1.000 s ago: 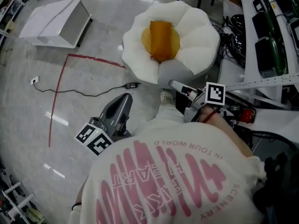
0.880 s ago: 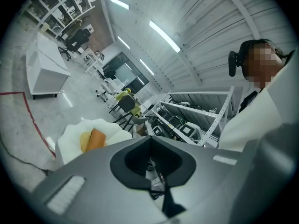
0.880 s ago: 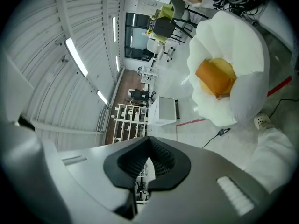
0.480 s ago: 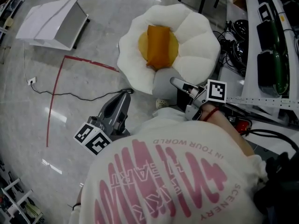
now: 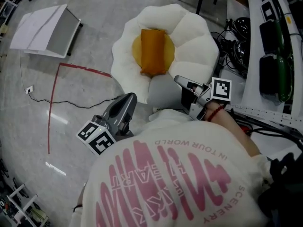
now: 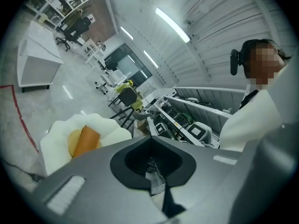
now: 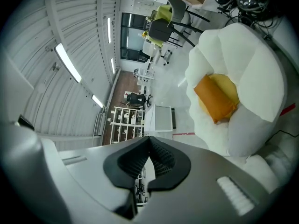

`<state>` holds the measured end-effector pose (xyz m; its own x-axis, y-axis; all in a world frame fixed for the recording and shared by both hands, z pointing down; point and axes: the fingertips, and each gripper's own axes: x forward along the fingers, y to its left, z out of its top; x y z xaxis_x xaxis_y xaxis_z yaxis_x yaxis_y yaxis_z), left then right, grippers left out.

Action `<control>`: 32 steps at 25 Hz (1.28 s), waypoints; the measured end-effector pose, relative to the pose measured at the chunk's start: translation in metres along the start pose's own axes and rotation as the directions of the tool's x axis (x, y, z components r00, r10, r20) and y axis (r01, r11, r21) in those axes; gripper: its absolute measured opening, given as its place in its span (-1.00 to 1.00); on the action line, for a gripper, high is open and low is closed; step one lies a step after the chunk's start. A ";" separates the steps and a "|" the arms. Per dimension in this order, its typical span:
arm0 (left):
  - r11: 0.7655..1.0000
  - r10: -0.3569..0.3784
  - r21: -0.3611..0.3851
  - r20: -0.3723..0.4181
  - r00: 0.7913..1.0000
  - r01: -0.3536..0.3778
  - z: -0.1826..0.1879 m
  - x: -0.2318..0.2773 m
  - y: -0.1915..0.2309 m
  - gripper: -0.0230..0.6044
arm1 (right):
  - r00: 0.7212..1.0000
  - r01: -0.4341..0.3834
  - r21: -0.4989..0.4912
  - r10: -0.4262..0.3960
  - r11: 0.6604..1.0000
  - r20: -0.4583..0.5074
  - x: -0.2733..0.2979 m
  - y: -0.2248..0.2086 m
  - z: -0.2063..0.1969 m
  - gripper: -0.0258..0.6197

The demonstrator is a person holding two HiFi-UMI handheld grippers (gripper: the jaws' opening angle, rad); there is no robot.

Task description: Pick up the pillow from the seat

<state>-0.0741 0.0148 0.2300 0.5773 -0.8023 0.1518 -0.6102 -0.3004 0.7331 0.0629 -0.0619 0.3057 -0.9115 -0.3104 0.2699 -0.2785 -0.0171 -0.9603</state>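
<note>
Head view puts the orange oblong fabric pillow (image 5: 152, 51) lying lengthwise in the yellow hollow at the middle of the white, petal-shaped plush seat (image 5: 191, 30). Nothing touches it. By my reading the task is barely begun: the pillow is not yet gripped or lifted, so the reach, the grasp and the pick-up are all left to do.

My left gripper (image 5: 129, 98) is held on the near-left side of the seat, over the bare floor and just short of the seat's rim, pointing towards it. Its own view shows the two jaws brought together with nothing between them; the pillow sits off to the left of the jaw line.

My right gripper (image 5: 179, 81) is at the near-right edge of the seat, beside the seat's grey petal (image 5: 163, 90), with its tip aimed towards the hollow. Its ribbed pads are pressed together too, holding nothing. From above it seems to hang over the petal without touching it, though that angle leaves me unsure. Both grippers are tucked near my body, well apart from the pillow, so each must spread before it can take hold.
</note>
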 end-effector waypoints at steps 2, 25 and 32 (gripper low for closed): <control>1.000 0.018 -0.006 -0.024 1.000 -0.018 -0.002 0.015 0.004 -0.89 | 1.000 -0.001 0.003 0.001 1.000 -0.004 0.000 -0.004 0.013 -0.92; 0.995 -0.069 -0.088 -0.160 0.985 0.055 0.036 0.063 0.037 -0.89 | 0.983 0.033 0.111 -0.053 0.993 0.178 0.018 -0.031 0.070 -0.92; 0.991 -0.106 -0.105 -0.208 0.972 0.086 0.070 0.037 0.096 -0.89 | 0.972 0.054 0.120 -0.080 0.991 0.223 0.073 -0.017 0.031 -0.92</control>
<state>-0.1493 -0.0795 0.2598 0.7389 -0.6411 0.2073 -0.4981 -0.3127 0.8088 0.0102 -0.1143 0.3398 -0.7958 -0.5123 0.3231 -0.2890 -0.1476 -0.9459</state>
